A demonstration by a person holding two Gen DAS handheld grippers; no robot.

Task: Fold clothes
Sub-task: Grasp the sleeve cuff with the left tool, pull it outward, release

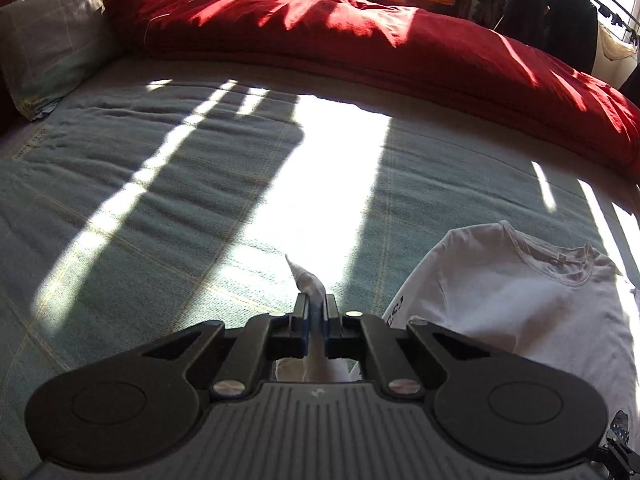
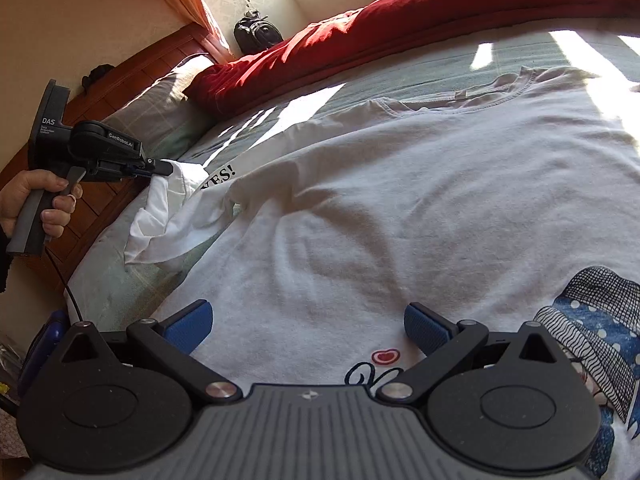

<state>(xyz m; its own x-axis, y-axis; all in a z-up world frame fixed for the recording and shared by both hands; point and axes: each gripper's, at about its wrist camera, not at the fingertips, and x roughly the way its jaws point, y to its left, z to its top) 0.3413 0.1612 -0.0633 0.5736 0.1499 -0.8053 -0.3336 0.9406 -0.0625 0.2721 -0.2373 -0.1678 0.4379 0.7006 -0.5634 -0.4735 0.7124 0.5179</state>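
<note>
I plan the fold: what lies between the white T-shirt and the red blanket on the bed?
Only bare green bedsheet, part sunlit, separates the white T-shirt from the red blanket; the left wrist view shows it best.

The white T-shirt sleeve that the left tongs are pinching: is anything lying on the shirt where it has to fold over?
Nothing visible. The left tongs grip the sleeve, and the white T-shirt lies flat and bare on the bed. The right tongs hang open over its lower part, touching nothing.
</note>
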